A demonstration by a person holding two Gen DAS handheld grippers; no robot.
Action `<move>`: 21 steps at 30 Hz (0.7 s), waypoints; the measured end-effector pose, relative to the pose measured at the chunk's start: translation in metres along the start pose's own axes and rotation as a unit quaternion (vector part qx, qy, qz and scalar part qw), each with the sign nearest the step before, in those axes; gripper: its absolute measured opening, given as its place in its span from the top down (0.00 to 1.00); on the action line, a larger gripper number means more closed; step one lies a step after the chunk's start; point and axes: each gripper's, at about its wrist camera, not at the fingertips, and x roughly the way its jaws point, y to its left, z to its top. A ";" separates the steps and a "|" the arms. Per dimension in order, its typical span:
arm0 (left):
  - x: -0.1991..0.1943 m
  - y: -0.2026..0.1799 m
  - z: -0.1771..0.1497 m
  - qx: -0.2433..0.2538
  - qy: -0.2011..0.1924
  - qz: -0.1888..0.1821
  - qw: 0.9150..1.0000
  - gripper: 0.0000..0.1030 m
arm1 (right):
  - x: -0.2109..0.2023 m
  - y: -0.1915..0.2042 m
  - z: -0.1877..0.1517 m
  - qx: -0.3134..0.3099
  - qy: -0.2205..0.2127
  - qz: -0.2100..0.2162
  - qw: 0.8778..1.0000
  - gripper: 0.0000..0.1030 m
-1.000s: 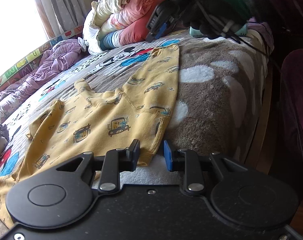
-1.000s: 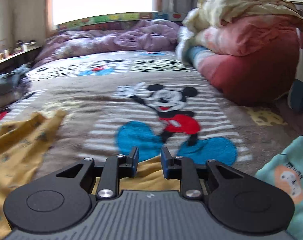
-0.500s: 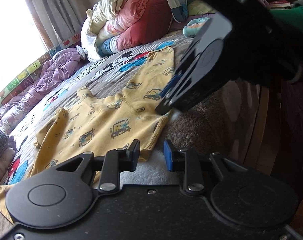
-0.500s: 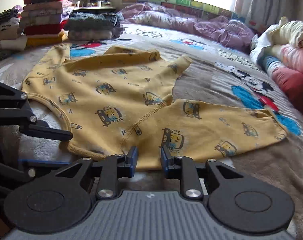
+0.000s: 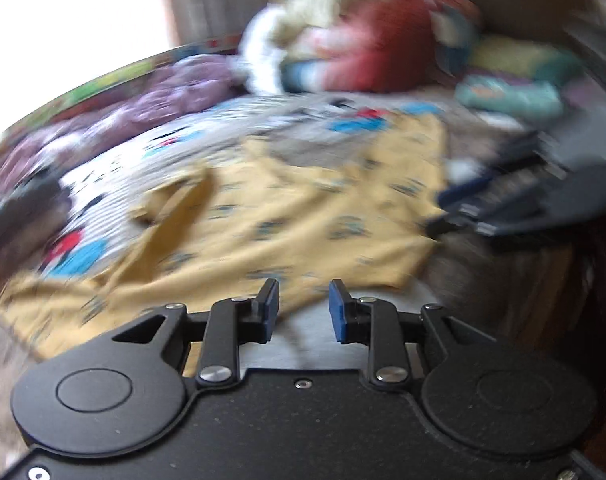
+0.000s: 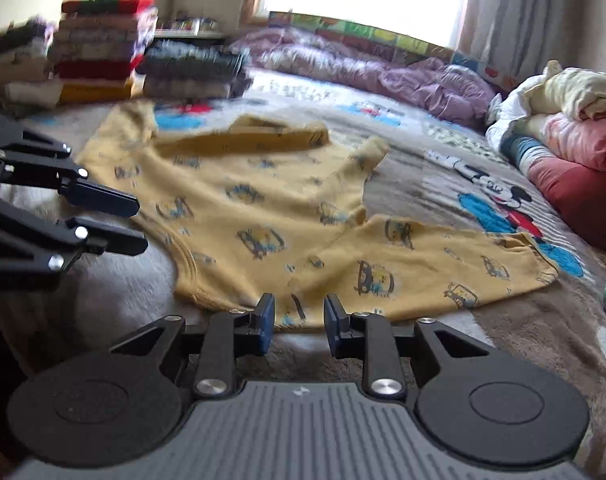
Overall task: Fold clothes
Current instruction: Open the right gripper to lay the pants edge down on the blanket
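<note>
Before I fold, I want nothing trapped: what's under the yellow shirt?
The yellow shirt lies flat on the Mickey Mouse blanket. Whatever lies beneath its middle is covered.

The shirt [image 6: 271, 216] lies flat on the bed [image 6: 543, 332]; folded stacks [image 6: 103, 48] stand behind it, bedding [image 6: 575, 136] piled to its right.
</note>
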 end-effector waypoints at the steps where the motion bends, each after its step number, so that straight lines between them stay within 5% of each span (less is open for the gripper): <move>1: -0.002 0.011 0.000 -0.028 -0.006 0.010 1.000 0.75 | -0.003 0.002 0.001 0.007 -0.012 0.002 1.000 0.73; 4: -0.005 0.042 -0.004 -0.106 -0.003 0.049 0.993 0.75 | -0.003 0.012 0.005 0.015 -0.037 0.012 0.999 0.73; 8: 0.007 0.084 -0.025 -0.212 0.076 0.077 0.971 0.75 | 0.019 0.029 0.010 -0.006 -0.005 0.028 1.000 0.68; 11: -0.010 0.102 -0.029 -0.269 0.041 0.064 0.960 0.75 | 0.021 0.030 0.010 0.008 0.006 0.030 1.000 0.69; 15: -0.012 0.104 -0.026 -0.236 0.015 0.082 0.968 0.69 | 0.009 0.037 0.016 0.004 -0.041 0.025 0.999 0.69; 17: 0.003 0.106 -0.033 -0.234 0.066 0.077 0.967 0.64 | 0.019 0.040 0.018 -0.002 -0.015 0.026 1.000 0.68; 19: 0.001 0.102 -0.032 -0.209 0.070 0.079 0.972 0.64 | 0.032 0.041 0.016 0.003 0.037 0.046 0.998 0.68; 21: -0.006 0.098 -0.027 -0.194 0.058 0.077 0.976 0.62 | 0.025 0.041 0.015 0.006 0.025 0.048 0.999 0.68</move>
